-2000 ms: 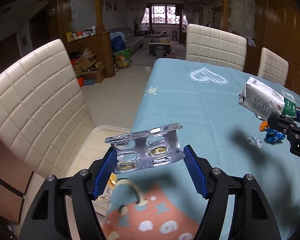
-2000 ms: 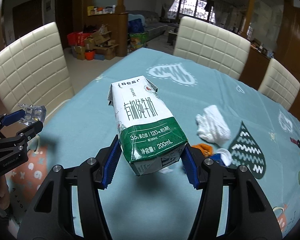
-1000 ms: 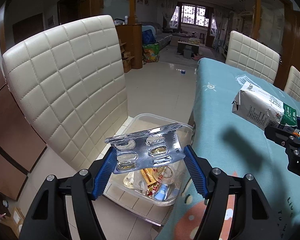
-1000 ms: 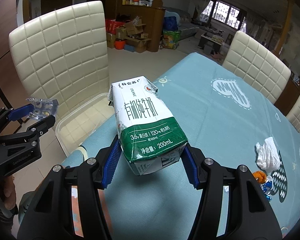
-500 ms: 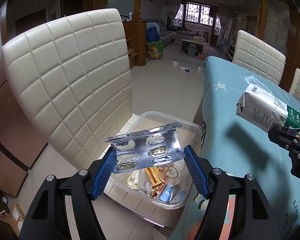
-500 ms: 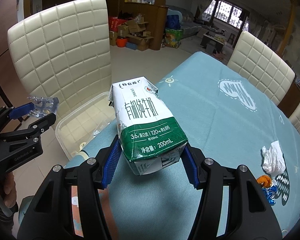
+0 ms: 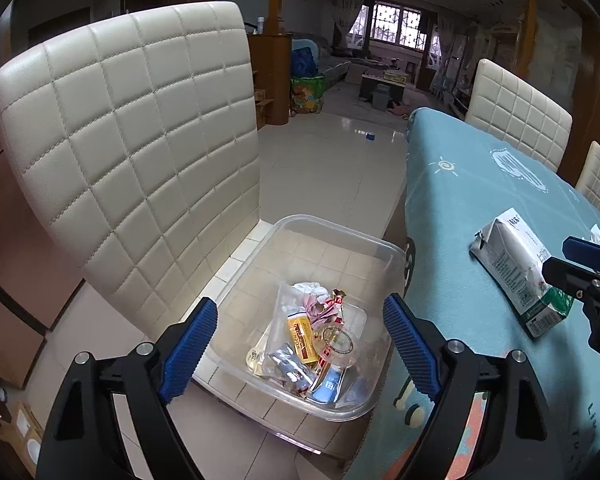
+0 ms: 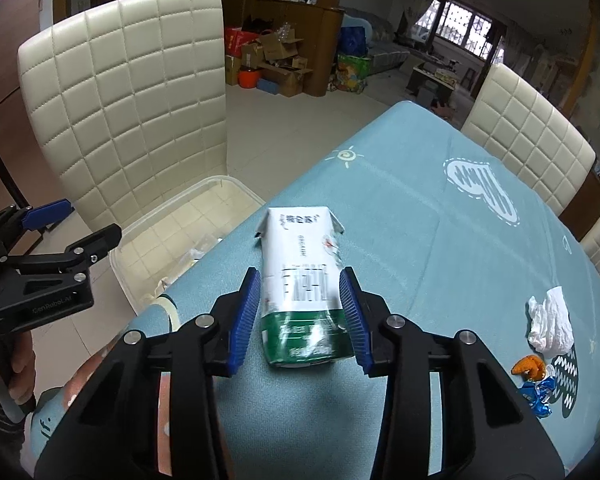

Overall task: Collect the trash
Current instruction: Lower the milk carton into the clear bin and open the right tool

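My left gripper (image 7: 300, 308) hangs over a clear plastic bin (image 7: 340, 226) on a chair seat. Its jaws are opening and nothing is between them. Wrappers and bags lie in the bin, among them a silvery piece (image 7: 284, 362) that looks like the blister pack. My right gripper (image 8: 300, 276) holds a white and green milk carton (image 8: 300, 288) above the blue tablecloth (image 8: 420, 232). The carton is blurred and lies lengthwise. The jaws are closing on its narrow sides, and the pads touch it. The left wrist view shows the carton (image 7: 516, 272) and right gripper (image 7: 568, 258) at the right edge.
A cream quilted chair back (image 7: 132, 152) rises behind the bin. On the cloth to the right lie a crumpled white tissue (image 8: 550, 320) and orange and blue wrappers (image 8: 534, 380). More cream chairs stand along the table's far side. A hand (image 8: 12, 364) grips the left tool.
The left jaws spread and the blister pack left them; it is no longer between the pads. The milk carton turned in the right gripper, whose jaws came closer together.
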`<state>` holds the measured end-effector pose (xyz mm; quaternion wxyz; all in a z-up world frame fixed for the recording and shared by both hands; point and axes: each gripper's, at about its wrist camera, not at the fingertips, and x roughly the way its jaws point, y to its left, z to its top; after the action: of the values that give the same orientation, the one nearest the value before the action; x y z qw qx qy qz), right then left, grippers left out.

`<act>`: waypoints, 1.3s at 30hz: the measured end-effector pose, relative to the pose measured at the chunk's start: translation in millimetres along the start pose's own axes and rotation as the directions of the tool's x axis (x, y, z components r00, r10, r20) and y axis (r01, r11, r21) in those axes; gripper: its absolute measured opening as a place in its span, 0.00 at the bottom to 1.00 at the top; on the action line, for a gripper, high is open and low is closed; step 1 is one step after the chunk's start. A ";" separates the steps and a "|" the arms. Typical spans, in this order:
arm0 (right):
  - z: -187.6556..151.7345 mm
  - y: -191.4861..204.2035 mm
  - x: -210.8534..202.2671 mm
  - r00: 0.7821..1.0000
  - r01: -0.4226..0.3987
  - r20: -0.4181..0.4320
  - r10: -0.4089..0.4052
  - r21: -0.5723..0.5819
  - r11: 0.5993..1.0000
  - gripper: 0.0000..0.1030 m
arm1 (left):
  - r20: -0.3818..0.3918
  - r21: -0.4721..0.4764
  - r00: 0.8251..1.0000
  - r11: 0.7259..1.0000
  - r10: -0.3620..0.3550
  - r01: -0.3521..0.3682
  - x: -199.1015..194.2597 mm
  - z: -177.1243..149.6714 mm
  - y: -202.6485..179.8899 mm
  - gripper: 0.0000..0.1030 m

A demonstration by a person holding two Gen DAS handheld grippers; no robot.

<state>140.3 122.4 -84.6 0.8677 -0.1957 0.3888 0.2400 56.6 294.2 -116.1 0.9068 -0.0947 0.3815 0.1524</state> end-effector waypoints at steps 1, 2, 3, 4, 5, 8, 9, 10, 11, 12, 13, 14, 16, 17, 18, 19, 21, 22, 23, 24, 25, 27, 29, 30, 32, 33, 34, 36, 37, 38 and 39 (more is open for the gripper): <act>-0.2 -0.1 0.7 1.000 -0.002 -0.002 0.002 0.002 1.000 0.43 | -0.002 -0.007 1.000 1.000 -0.001 0.001 -0.5 -0.8 2.5 0.80; -0.3 -0.2 1.1 1.000 -0.002 -0.004 0.002 0.003 1.000 0.45 | -0.005 -0.014 1.000 1.000 -0.001 0.001 0.1 -0.9 5.3 0.80; -0.5 -0.7 2.0 1.000 -0.003 -0.013 0.003 0.007 1.000 0.57 | -0.008 -0.019 1.000 1.000 -0.001 0.001 -0.3 -1.8 6.5 0.80; -0.7 -2.3 2.3 1.000 -0.009 -0.018 0.009 0.015 1.000 0.69 | -0.011 -0.023 1.000 1.000 -0.003 0.003 -0.5 -2.3 8.1 0.80; -1.3 -4.1 0.4 1.000 -0.003 -0.004 0.003 0.024 1.000 0.70 | -0.011 -0.026 1.000 1.000 -0.006 0.005 -0.4 -2.5 9.7 0.80; -2.1 -5.7 1.0 1.000 0.014 -0.005 -0.014 0.018 1.000 0.71 | -0.008 -0.030 1.000 1.000 -0.008 0.008 -2.1 -3.3 10.2 0.80; -2.7 -6.9 2.2 1.000 0.014 -0.010 -0.014 0.022 1.000 0.71 | -0.007 -0.029 1.000 0.999 -0.013 0.013 -3.2 -3.6 9.2 0.80; -3.9 -8.6 5.0 1.000 0.008 -0.022 -0.007 0.030 1.000 0.71 | -0.006 -0.027 1.000 1.000 -0.016 0.016 -3.5 -3.7 8.3 0.80; -4.6 -9.4 8.0 0.999 0.000 -0.034 0.001 0.035 0.999 0.71 | -0.004 -0.022 1.000 1.000 -0.018 0.017 -4.0 -3.7 6.8 0.80; -6.0 -10.9 12.2 0.999 -0.010 -0.051 0.012 0.042 0.999 0.71 | -0.001 -0.016 1.000 1.000 -0.017 0.017 -5.0 -3.9 5.1 0.80; -7.3 -11.7 14.6 0.998 -0.014 -0.061 0.017 0.046 0.999 0.71 | 0.002 -0.007 1.000 1.000 -0.015 0.015 -5.7 -4.2 2.7 0.80; -9.0 -12.5 19.1 0.997 -0.020 -0.078 0.024 0.053 0.998 0.71 | 0.006 0.002 1.000 1.000 -0.013 0.013 -6.5 -4.5 1.0 0.80; -11.3 -13.2 24.3 0.995 -0.023 -0.097 0.029 0.058 0.998 0.71 | 0.013 0.019 1.000 1.000 -0.007 0.007 -8.0 -4.6 -2.1 0.80; -12.6 -13.1 26.4 0.994 -0.026 -0.104 0.032 0.058 0.998 0.70 | 0.016 0.024 1.000 1.000 -0.004 0.004 -8.6 -4.9 -3.4 0.80; -13.0 -12.7 27.8 0.994 -0.028 -0.107 0.034 0.057 0.998 0.68 | 0.017 0.028 1.000 1.000 -0.003 0.002 -9.0 -4.9 -4.0 0.80; -13.3 -12.4 28.4 0.993 -0.028 -0.109 0.034 0.056 0.998 0.61 | 0.018 0.030 1.000 1.000 -0.002 0.002 -9.3 -5.2 -4.4 0.80; -12.7 -10.9 29.0 0.993 -0.030 -0.110 0.035 0.050 0.998 0.54 | 0.019 0.031 1.000 1.000 -0.003 0.003 -9.8 -5.2 -4.1 0.80; -12.3 -9.6 27.5 0.994 -0.027 -0.101 0.032 0.044 0.999 0.54 | 0.019 0.029 1.000 1.000 -0.003 0.002 -10.0 -5.2 -3.0 0.80; -11.1 -7.5 25.6 0.996 -0.022 -0.088 0.025 0.036 0.999 0.54 | 0.020 0.028 1.000 1.000 -0.003 0.002 -10.7 -5.9 -2.9 0.80; -10.1 -5.5 23.5 0.997 -0.013 -0.075 0.015 0.025 1.000 0.54 | 0.022 0.026 1.000 1.000 -0.003 0.003 -11.3 -6.1 -2.0 0.80; -9.2 -3.5 21.4 0.998 -0.007 -0.062 0.008 0.016 1.000 0.53 | 0.023 0.025 1.000 1.000 -0.002 0.002 -11.9 -6.0 -1.7 0.80; -6.7 -0.5 17.0 0.999 -0.011 -0.043 0.011 0.008 1.000 0.53 | 0.025 0.022 1.000 1.000 0.000 0.000 -12.6 -5.9 -0.4 0.80; -2.4 3.2 15.6 0.999 -0.017 -0.034 0.017 0.000 1.000 0.53 | 0.026 0.020 1.000 1.000 0.002 -0.003 -13.3 -6.3 0.5 0.80; -0.5 4.9 15.2 0.999 -0.018 -0.031 0.018 -0.004 1.000 0.53 | 0.027 0.018 1.000 1.000 0.004 -0.004 -13.8 -6.2 1.2 0.80; 3.7 8.1 14.6 1.000 -0.022 -0.022 0.022 -0.012 1.000 0.53 | 0.030 0.013 1.000 1.000 0.006 -0.007 -15.5 -6.6 3.6 0.80; 6.0 10.6 14.6 1.000 -0.025 -0.019 0.025 -0.018 1.000 0.53 | 0.031 0.010 0.999 1.000 0.007 -0.008 -16.3 -6.8 5.0 0.80; 7.9 12.3 15.0 0.999 -0.029 -0.019 0.028 -0.021 0.999 0.53 | 0.032 0.006 0.999 1.000 0.009 -0.009 -17.0 -7.2 6.3 0.80; 11.4 16.7 15.9 0.999 -0.036 -0.017 0.036 -0.030 0.999 0.53 | 0.032 -0.003 0.999 1.000 0.010 -0.010 -17.3 -7.8 9.2 0.80; 12.9 19.1 16.3 0.999 -0.040 -0.017 0.040 -0.034 0.999 0.53 | 0.032 -0.006 0.999 1.000 0.011 -0.011 -17.3 -8.1 10.5 0.80; 14.5 22.1 16.9 0.999 -0.043 -0.016 0.043 -0.039 0.998 0.53 | 0.031 -0.008 0.999 1.000 0.012 -0.012 -17.1 -8.4 11.7 0.80; 15.5 24.7 17.1 0.999 -0.043 -0.012 0.042 -0.043 0.998 0.53 | 0.029 -0.011 0.999 1.000 0.015 -0.014 -16.7 -8.9 13.2 0.80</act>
<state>145.3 155.0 -91.9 0.8557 -0.2075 0.3926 0.2656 35.0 300.6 -111.0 0.9107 -0.0944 0.3680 0.1623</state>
